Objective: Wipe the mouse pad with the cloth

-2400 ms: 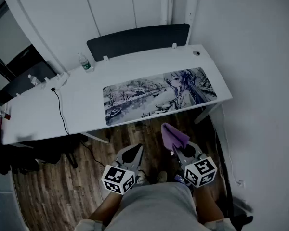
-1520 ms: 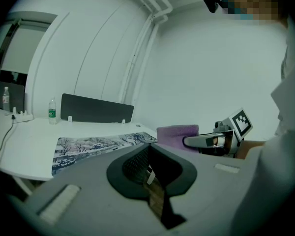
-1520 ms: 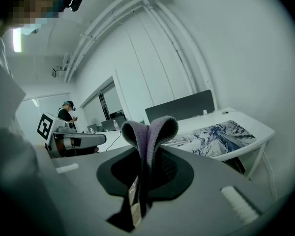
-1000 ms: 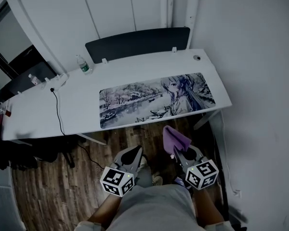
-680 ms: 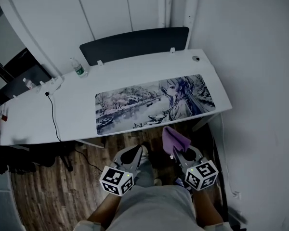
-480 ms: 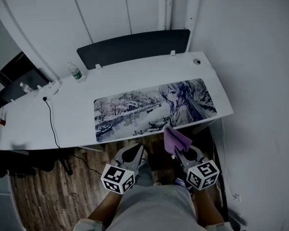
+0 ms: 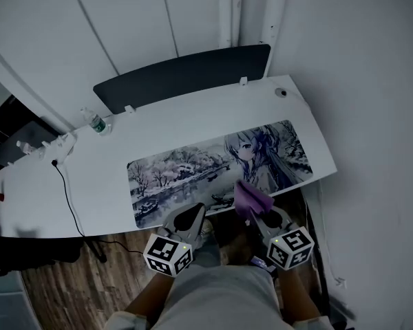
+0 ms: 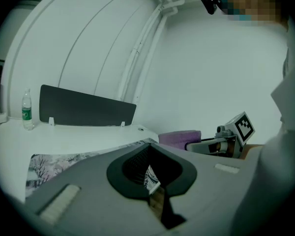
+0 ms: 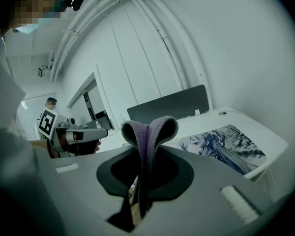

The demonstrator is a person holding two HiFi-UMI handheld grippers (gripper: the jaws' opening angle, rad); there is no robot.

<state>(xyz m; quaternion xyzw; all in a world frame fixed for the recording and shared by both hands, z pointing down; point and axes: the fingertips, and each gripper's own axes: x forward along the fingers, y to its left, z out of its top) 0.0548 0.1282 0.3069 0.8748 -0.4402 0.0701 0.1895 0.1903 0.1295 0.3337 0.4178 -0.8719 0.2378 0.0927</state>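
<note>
Head view: I look steeply down on the desk (image 7: 89, 167).
Gripper views: low at its front edge, facing across.
Shared: mouse pad (image 7: 213, 170).

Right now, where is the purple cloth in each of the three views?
Head view: cloth lower centre-right, held by the right gripper.
Left gripper view: cloth right of centre.
Right gripper view: cloth at centre, pinched between the fingers.
Shared landmark: the dark desk panel, in all three.

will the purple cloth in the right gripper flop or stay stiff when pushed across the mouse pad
Probably floppy: the purple cloth folds into a loop above the right gripper's shut jaws. Likely light, thin fabric; may bunch on the mouse pad.
</note>
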